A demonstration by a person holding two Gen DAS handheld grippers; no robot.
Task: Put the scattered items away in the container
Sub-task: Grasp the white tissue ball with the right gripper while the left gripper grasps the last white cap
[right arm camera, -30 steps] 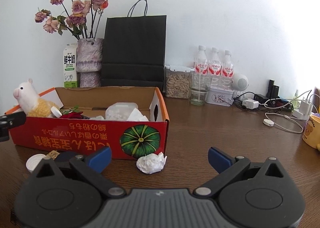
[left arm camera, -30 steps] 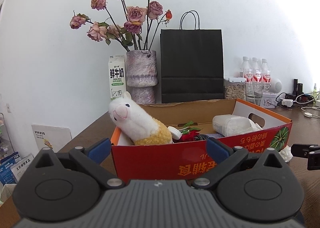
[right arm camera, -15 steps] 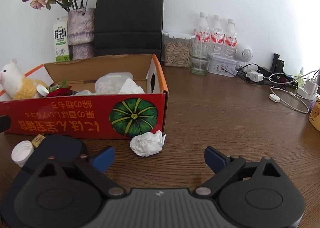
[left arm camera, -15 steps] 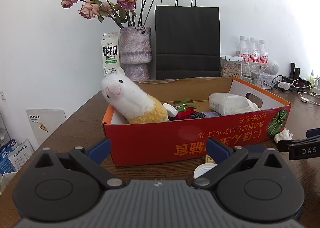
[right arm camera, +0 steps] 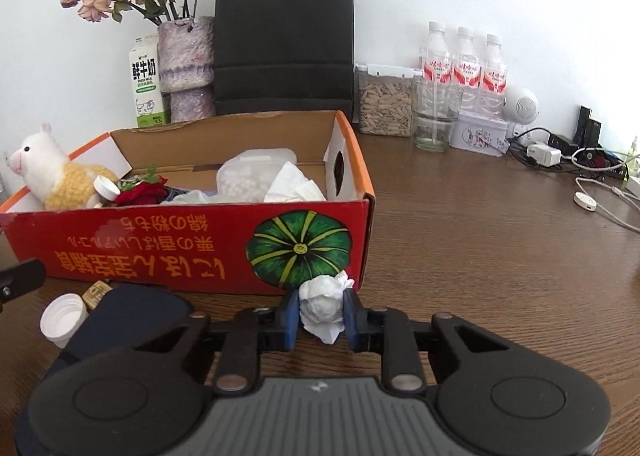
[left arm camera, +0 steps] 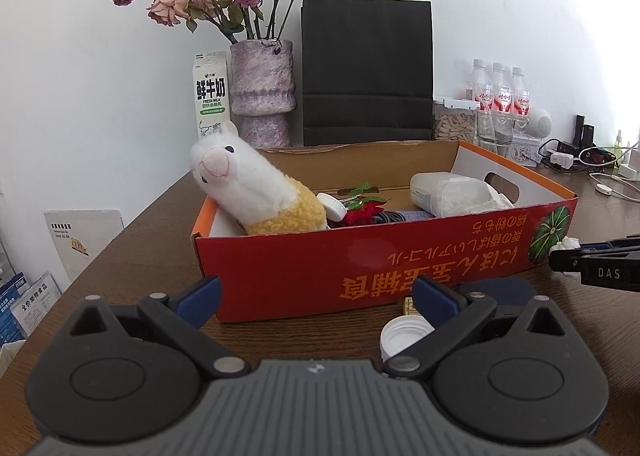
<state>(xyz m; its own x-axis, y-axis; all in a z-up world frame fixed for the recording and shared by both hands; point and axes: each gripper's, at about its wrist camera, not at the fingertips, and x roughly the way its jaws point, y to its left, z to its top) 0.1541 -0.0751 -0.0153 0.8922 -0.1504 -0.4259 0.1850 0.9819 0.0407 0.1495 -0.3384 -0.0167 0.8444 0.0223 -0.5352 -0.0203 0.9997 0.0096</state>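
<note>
The right gripper point(right arm camera: 321, 314) has just been closing, and its blue pads now press both sides of the tissue wad point(right arm camera: 324, 306). A second ago the same jaws stood wide apart with the wad lying loose ahead of them. The wad sits on the desk point(right arm camera: 480, 256) just in front of the box point(right arm camera: 192, 248), below the green pumpkin picture at the box's right front corner; whether it has left the desk surface cannot be told. In the left wrist view only a white scrap of the wad point(left arm camera: 570, 243) shows beyond the box corner, with the right gripper point(left arm camera: 592, 268) reaching in from the right edge, nearer the box than it was a second ago.

The left gripper point(left arm camera: 316, 298) is wide open and holds nothing. It points at the red front wall of the box point(left arm camera: 360, 264). It tilts lower than a second ago, so the desk in front of the box has come into view: a white cap point(left arm camera: 404, 336) lies open side up beside the right finger, with a dark blue pouch point(left arm camera: 500, 290) and a small tan piece point(left arm camera: 409, 305) just behind it.

Inside the box lie an alpaca toy point(left arm camera: 256, 192) at the left end, a red rose point(left arm camera: 366, 212), a white tub point(left arm camera: 444, 192) and crumpled tissue point(right arm camera: 296, 186), all placed as before.
</note>
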